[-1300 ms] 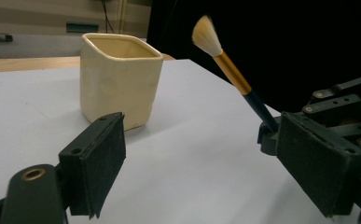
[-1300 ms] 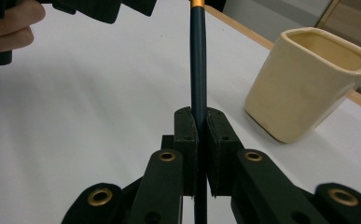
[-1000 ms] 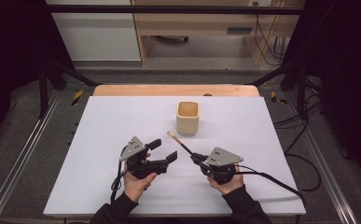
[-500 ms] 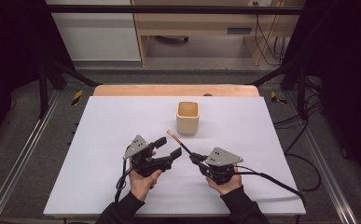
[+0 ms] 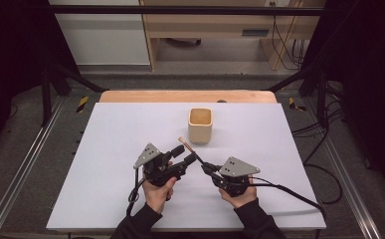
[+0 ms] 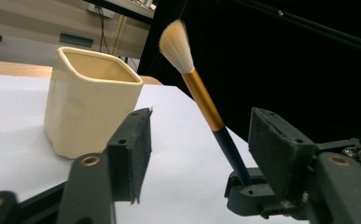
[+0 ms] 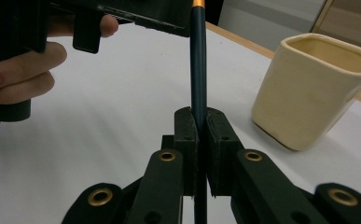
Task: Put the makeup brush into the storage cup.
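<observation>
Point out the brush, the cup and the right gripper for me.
brush (image 6: 203,100), left gripper view, on the gold band of the handle below the bristles.
cup (image 5: 200,128), high view, on its front wall.
right gripper (image 7: 199,140), right gripper view, midway between its fingertips, clamped on the dark handle.

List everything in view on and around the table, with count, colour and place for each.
Square ceramic cup: one, cream, upright on the white sheet, beyond both grippers.
Soft-bristled makeup brush: one, pale bristles, gold ferrule, dark handle, clamped at its handle end by the right gripper, bristles raised toward the cup.
White table sheet: one, covering the tabletop.
Wooden table edge: one, light brown, along the far side.
Left gripper: one, black; its jaws have just been closing around the brush handle without pressing on it yet.
Right gripper: one, black, shut on the brush.
</observation>
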### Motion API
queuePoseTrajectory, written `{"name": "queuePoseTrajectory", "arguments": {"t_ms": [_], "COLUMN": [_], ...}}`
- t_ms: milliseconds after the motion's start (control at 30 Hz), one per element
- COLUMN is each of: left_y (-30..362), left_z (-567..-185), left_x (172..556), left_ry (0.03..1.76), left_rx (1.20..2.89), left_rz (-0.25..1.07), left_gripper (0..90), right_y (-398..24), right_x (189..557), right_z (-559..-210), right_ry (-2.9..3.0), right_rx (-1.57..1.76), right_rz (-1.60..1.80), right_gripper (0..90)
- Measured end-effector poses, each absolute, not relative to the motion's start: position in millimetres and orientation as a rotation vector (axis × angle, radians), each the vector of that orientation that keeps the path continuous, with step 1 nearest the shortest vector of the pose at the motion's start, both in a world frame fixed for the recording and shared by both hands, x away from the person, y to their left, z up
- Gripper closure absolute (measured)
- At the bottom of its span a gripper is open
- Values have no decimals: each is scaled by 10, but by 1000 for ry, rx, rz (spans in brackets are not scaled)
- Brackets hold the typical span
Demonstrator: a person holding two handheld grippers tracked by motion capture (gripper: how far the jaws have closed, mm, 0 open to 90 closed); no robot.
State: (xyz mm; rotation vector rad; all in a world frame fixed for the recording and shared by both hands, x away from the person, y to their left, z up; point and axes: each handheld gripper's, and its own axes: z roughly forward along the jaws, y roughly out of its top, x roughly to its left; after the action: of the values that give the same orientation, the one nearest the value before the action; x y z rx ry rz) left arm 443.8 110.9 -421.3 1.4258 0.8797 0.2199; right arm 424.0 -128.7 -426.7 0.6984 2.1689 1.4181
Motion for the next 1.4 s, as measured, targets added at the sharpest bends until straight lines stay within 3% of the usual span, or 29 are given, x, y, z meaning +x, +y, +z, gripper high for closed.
{"name": "queuePoseTrajectory", "arguments": {"t_ms": [700,1400], "left_y": [1079,1073], "left_z": [-4237,-4211], "left_x": [4442,4404], "left_ry": [919,896], "left_rx": [1349,1353], "left_rz": [160,130], "left_gripper": [713,798], "right_y": [-1261,-1233], "right_x": [4244,4250], "right_z": [-4302,-4338], "right_ry": [2179,2198], "right_rx": [699,716], "right_rz": [1425,1421], "right_gripper": [846,841]}}
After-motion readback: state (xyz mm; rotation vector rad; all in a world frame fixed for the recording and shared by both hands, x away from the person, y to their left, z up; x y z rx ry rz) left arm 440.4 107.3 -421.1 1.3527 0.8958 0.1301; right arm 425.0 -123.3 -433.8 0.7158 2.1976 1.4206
